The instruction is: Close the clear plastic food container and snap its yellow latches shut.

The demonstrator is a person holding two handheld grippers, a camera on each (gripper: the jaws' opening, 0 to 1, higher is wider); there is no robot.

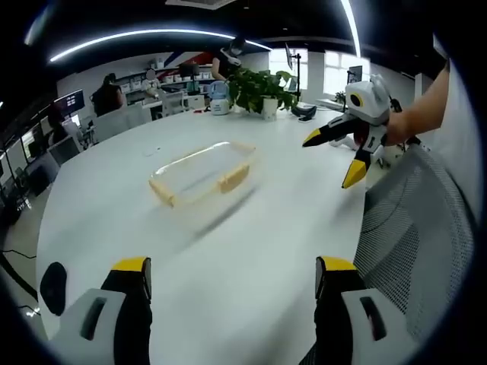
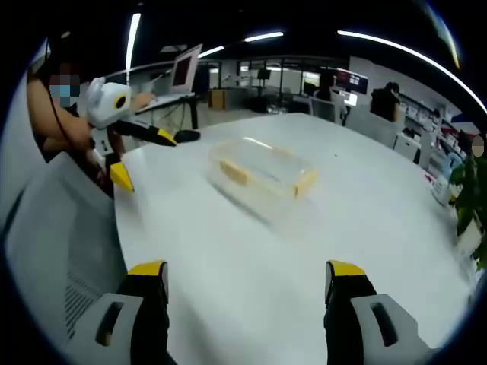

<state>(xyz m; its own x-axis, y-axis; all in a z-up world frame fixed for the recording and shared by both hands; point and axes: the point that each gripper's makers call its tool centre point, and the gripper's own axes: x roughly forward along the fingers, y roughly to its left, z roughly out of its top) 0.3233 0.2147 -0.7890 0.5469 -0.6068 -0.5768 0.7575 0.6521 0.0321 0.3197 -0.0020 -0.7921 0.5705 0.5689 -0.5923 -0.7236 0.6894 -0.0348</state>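
A clear plastic container point(image 1: 202, 173) with yellow latches point(image 1: 233, 179) rests on the round white table point(image 1: 228, 251), blurred; whether its lid is fully down I cannot tell. My left gripper point(image 1: 233, 268) is open at the near edge, well short of the box. My right gripper point(image 1: 332, 158) hovers open to the container's right, held by a hand. In the right gripper view the container point(image 2: 262, 173) lies mid-table beyond my open right gripper point(image 2: 247, 272). The left gripper point(image 2: 144, 160) is open at the left, apart from the box.
A potted plant point(image 1: 262, 91) and a black object point(image 1: 304, 112) stand at the table's far side. A grey mesh chair back point(image 1: 418, 236) rises at the right edge. A laptop point(image 2: 186, 68) sits on a desk behind. People work at distant desks.
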